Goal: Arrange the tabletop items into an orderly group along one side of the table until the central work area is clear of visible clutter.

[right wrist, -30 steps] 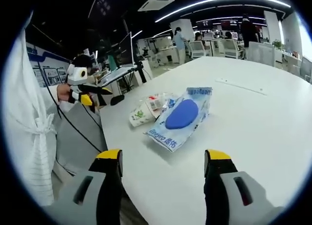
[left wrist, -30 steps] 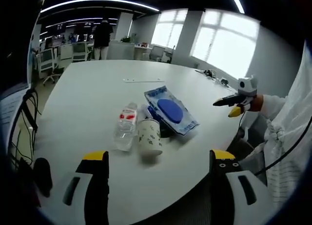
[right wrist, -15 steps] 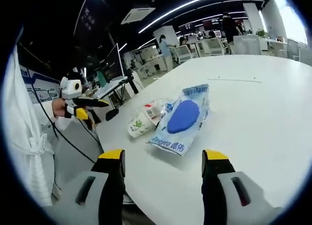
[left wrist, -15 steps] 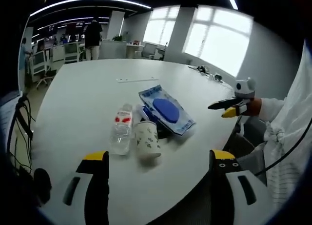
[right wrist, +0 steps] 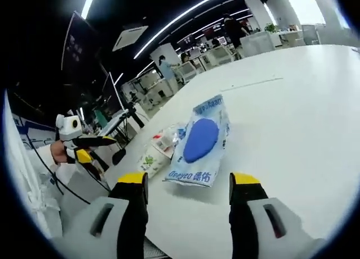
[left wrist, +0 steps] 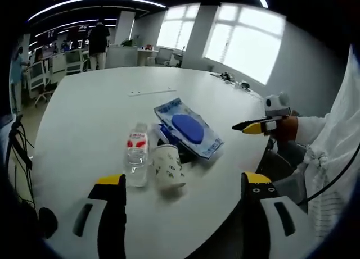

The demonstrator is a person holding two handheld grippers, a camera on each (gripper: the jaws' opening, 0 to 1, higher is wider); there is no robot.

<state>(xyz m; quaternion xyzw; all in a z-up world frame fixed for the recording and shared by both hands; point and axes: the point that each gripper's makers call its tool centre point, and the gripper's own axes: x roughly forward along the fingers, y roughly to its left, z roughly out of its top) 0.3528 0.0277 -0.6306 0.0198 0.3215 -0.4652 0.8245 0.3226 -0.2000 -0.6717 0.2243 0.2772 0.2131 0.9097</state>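
Left hand-held gripper (left wrist: 183, 200) hangs at the near rim of the white worktop (left wrist: 84, 113), jaws spread, nothing in them. Right hand-held gripper (right wrist: 188, 200) likewise gapes empty. Just ahead, a patterned paper cup (left wrist: 168, 168) lies on its side against a clear plastic water bottle with a red label (left wrist: 135, 158). Behind them rests the blue-and-white flat packet (left wrist: 187, 127). Risky: nudge the bottle and it probably rolls, taking the cup off the edge.
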